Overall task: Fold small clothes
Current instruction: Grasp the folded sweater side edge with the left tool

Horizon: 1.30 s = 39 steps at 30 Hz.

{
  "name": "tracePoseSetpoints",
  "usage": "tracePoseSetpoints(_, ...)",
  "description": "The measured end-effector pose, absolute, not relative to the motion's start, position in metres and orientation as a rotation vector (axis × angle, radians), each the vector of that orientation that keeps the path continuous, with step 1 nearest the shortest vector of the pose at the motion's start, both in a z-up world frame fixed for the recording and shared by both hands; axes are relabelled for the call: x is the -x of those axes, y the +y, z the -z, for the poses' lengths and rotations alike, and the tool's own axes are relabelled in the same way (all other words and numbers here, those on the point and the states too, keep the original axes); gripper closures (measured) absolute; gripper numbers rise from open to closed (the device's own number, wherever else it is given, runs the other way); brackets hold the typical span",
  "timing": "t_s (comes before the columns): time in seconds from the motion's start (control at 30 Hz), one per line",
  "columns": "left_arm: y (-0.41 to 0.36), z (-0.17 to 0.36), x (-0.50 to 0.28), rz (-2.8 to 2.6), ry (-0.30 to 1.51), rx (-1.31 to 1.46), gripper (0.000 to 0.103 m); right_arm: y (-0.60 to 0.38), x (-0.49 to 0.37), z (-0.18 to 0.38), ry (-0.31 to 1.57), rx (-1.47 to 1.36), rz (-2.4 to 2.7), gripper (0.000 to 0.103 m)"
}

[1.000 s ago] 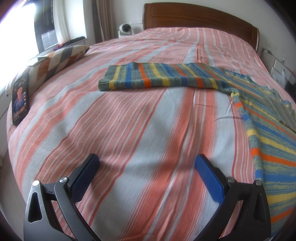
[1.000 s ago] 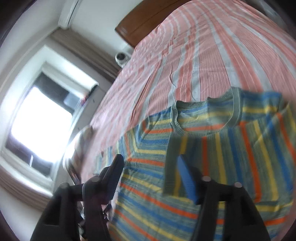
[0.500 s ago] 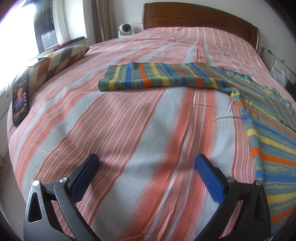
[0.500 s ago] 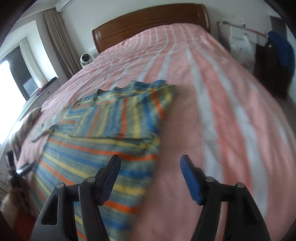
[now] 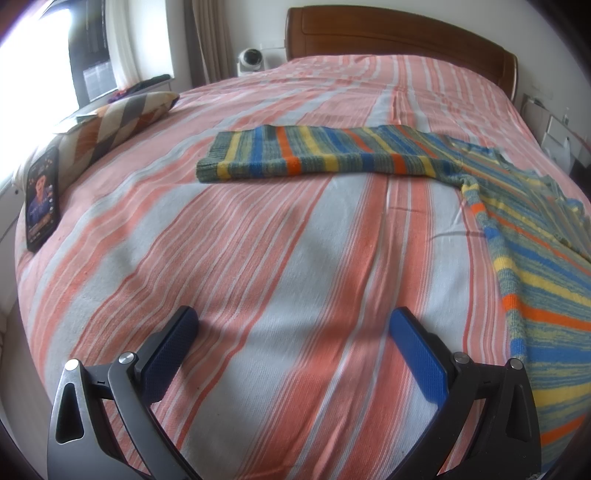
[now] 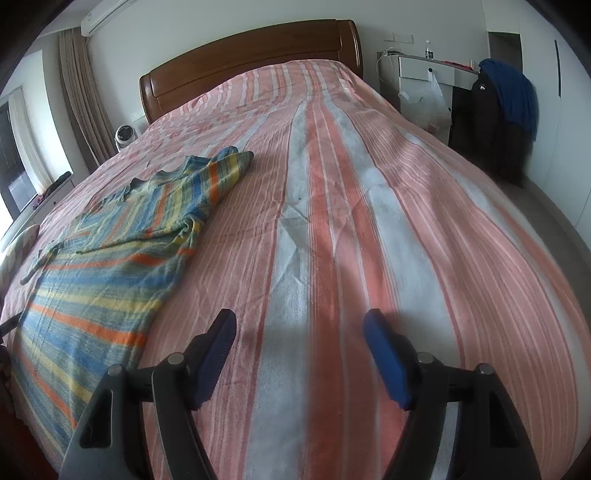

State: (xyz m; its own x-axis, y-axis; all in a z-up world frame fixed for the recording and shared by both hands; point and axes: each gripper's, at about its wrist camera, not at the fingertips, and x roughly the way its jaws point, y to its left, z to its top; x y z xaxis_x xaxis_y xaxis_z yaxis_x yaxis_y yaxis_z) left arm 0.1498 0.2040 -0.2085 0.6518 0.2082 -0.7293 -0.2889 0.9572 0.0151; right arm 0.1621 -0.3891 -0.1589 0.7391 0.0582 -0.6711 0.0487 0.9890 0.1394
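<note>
Hovering over striped bedspread [image 5: 295,258], left gripper [image 5: 295,347] and right gripper [image 6: 299,354] both spread wide, empty, right jaws just widening; striped sweater [image 6: 110,258] between them, sleeve outstretched. Next, probably: fold sleeve inward.

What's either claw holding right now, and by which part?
Nothing. Left claw and right claw are open over the striped bedspread; the striped knit sweater lies untouched.

Bed w/ striped cover [image 5: 258,266], pink, white and orange, fills both views; behind it a brown wood headboard [image 5: 399,33]. At the cover's left edge lies a phone [image 5: 42,199] w/ lit screen, touching a zigzag cushion [image 5: 110,125]. Small white camera [image 5: 251,61] stands by curtains [image 6: 81,92]; blue cloth [image 6: 511,96] hangs over dark furniture at right.
</note>
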Motion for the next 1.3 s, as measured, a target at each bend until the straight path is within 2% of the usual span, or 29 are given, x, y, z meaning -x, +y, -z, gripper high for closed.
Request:
tracePoseSetpoints(0.37, 0.204, 0.209, -0.150, -0.281, 0.816, 0.106, 0.000, -0.391, -0.166, 0.173, 0.747, -0.178, -0.040, 0.021)
tracePoseSetpoints(0.5, 0.215, 0.188, -0.155, -0.135, 0.925, 0.174, 0.001, -0.390, -0.166, 0.174, 0.749, -0.174, -0.042, 0.020)
tracePoseSetpoints(0.67, 0.286, 0.144, -0.190, -0.027, 0.880, 0.429, 0.001, -0.388, -0.167, 0.175, 0.752, -0.168, -0.045, 0.017)
tracePoseSetpoints(0.9, 0.377, 0.166, -0.295, -0.234, 1.026, 0.447, 0.004, -0.381, -0.170, 0.177, 0.762, -0.136, -0.044, 0.013)
tracePoseSetpoints(0.93, 0.382, 0.172, -0.305, -0.261, 1.049, 0.447, 0.013, -0.381, -0.170, 0.177, 0.761, -0.137, -0.044, 0.013)
tracePoseSetpoints(0.97, 0.385, 0.181, -0.315, -0.270, 1.080, 0.446, 0.027, -0.381, -0.170, 0.177, 0.761, -0.136, -0.044, 0.013)
tracePoseSetpoints(1.03, 0.376, 0.187, -0.325, -0.286, 1.099, 0.396, 0.038, -0.382, -0.170, 0.178, 0.762, -0.136, -0.044, 0.013)
tracePoseSetpoints(1.07, 0.369, 0.187, -0.329, -0.290, 1.086, 0.350, 0.074, -0.382, -0.170, 0.178, 0.761, -0.136, -0.044, 0.013)
tracePoseSetpoints(1.1, 0.362, 0.186, -0.332, -0.283, 1.082, 0.328, 0.099, -0.381, -0.170, 0.178, 0.760, -0.137, -0.045, 0.013)
tracePoseSetpoints(1.17, 0.352, 0.177, -0.337, -0.276, 1.069, 0.330, 0.101, -0.382, -0.170, 0.178, 0.761, -0.138, -0.045, 0.013)
tracePoseSetpoints(1.3, 0.286, 0.110, -0.343, -0.120, 0.922, 0.187, 0.101, -0.381, -0.170, 0.178, 0.759, -0.140, -0.046, 0.013)
